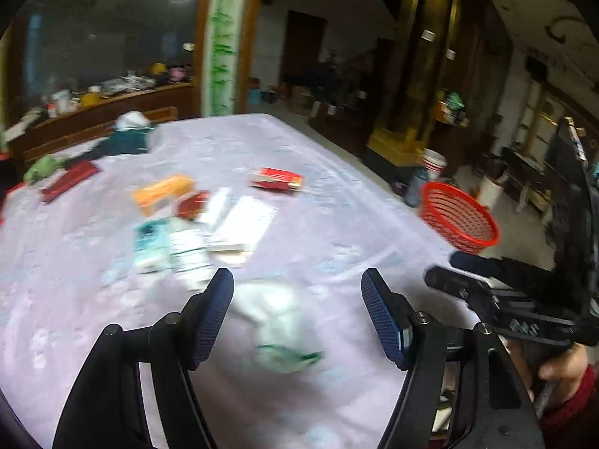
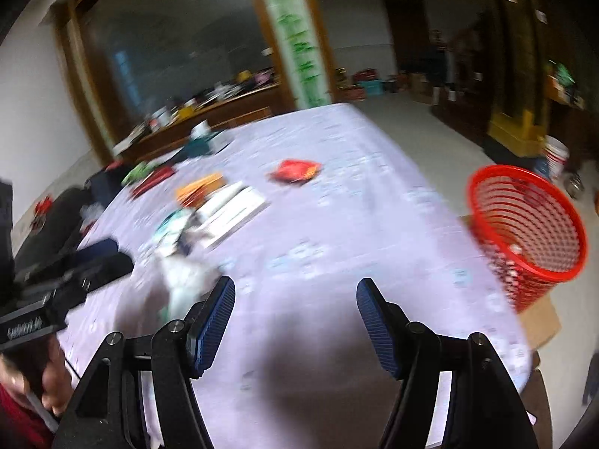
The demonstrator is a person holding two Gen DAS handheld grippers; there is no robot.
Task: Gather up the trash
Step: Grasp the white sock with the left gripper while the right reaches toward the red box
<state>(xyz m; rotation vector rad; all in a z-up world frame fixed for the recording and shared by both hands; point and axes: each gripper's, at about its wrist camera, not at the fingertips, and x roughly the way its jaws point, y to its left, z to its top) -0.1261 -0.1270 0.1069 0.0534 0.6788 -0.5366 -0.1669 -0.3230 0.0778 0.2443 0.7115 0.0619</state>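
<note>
A crumpled white wrapper with green print (image 1: 277,321) lies on the lilac tablecloth between the fingers of my open left gripper (image 1: 297,312), which hovers just above it. The same wrapper (image 2: 183,280) shows left of my right gripper (image 2: 295,318), which is open and empty over bare cloth. A red mesh basket (image 2: 528,224) stands past the table's right edge; in the left wrist view the red basket (image 1: 458,220) sits at the right. Several boxes and packets (image 1: 209,220) lie mid-table, with a red packet (image 1: 277,179) beyond them.
The round table (image 2: 355,224) has a lilac cloth. Dark and green cloth items (image 1: 112,146) lie at its far left. A wooden counter with clutter (image 1: 101,101) stands behind. A hand in a red sleeve (image 1: 569,378) holds the other gripper. White buckets (image 1: 434,164) stand on the floor.
</note>
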